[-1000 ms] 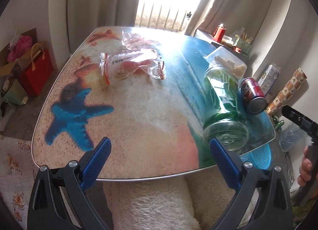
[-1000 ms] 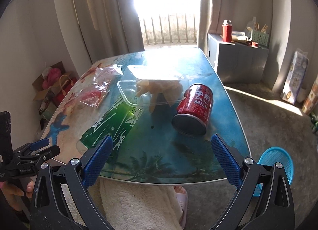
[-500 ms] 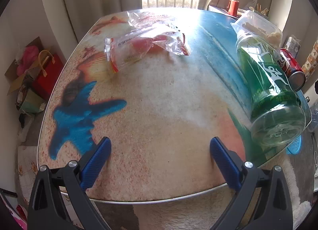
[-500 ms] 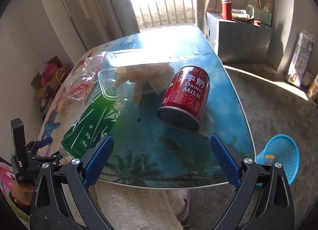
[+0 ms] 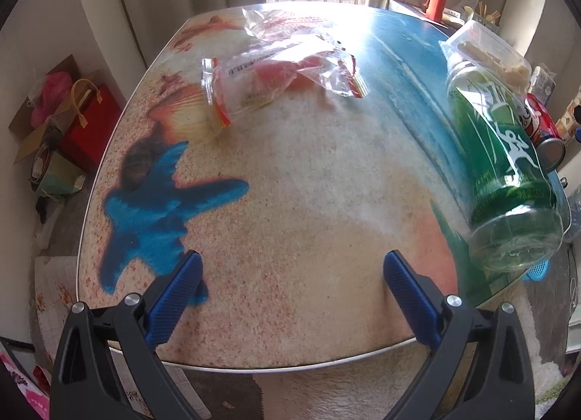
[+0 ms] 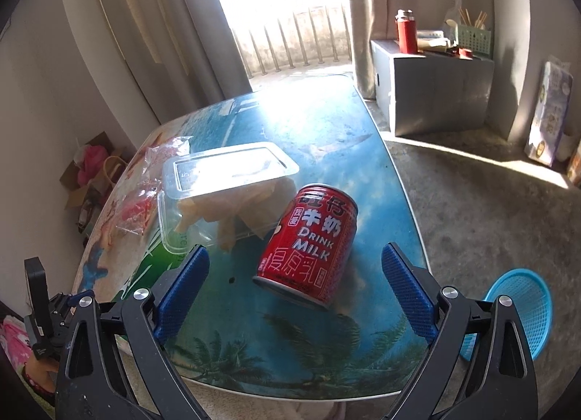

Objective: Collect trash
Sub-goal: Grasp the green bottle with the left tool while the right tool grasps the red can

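Red milk can (image 6: pixel 307 244) on its side, green bottle (image 5: pixel 503 169) (also toppled), crumpled wrappers (image 5: pixel 276 75)

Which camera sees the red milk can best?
The right wrist view: the red milk can lies whole on its side between the open fingers, label readable. The left wrist view shows only a sliver of it behind the green bottle.

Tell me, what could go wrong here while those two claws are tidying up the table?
The red milk can lies on its side, so a poorly centred squeeze from the open right gripper might send it rolling toward the table edge. The green bottle also lies on its side near the edge and could roll off if bumped. The clear food box rests partly on the bottle, so moving either may tip it.
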A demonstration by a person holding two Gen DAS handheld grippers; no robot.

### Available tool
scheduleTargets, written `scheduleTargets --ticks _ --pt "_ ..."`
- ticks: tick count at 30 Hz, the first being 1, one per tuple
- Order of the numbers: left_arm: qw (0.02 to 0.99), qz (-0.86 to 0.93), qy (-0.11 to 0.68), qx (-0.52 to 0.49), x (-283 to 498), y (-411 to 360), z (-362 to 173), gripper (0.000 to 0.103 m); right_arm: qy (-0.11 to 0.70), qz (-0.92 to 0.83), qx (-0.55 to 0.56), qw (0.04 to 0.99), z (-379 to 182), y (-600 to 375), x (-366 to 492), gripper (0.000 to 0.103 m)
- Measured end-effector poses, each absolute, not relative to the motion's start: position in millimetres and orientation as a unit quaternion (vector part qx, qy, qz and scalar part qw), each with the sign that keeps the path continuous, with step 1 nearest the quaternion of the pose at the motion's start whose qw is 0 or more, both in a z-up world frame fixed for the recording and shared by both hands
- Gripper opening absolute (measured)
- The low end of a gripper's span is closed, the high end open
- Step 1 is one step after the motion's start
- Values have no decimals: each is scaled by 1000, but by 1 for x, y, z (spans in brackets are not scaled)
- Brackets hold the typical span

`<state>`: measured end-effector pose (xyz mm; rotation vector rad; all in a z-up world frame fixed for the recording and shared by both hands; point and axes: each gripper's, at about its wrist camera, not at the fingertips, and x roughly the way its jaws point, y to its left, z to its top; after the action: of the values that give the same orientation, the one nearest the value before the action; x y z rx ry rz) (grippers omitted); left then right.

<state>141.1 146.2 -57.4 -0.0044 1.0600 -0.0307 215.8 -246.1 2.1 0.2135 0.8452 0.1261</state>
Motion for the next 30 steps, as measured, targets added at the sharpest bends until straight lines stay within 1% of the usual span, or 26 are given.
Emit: scheduleTargets --ticks 4,6,8,11,14,19,23,25,27,28,30 --pt "889 -55 448 -82 143 158 -21 97 412 57 124 901 -4 -256 226 90" --pt "895 -109 421 -104 147 148 -3 97 418 57 136 897 -10 -259 229 89" --pt "890 -162 412 -111 153 129 8 97 428 54 150 890 -17 -263 235 88" --pt "876 -216 420 -99 167 91 13 97 446 57 182 875 -29 -269 243 84" --pt "868 -242 430 -58 175 53 11 91 458 65 207 862 -40 -273 249 83" --pt "856 -220 467 16 193 12 -9 87 481 78 210 847 -54 -267 262 83" --pt "848 -201 489 35 203 0 -23 83 492 91 223 837 -64 -265 268 83" --pt "845 -191 498 37 203 1 -29 79 494 96 225 835 -65 -266 269 83" --pt "841 -186 508 32 203 0 -35 73 494 98 221 835 -66 -262 270 83" --pt "838 -185 512 27 203 0 -38 72 495 100 220 834 -65 -262 271 82" --pt "835 -182 519 15 203 2 -41 63 498 105 221 832 -67 -259 272 80"
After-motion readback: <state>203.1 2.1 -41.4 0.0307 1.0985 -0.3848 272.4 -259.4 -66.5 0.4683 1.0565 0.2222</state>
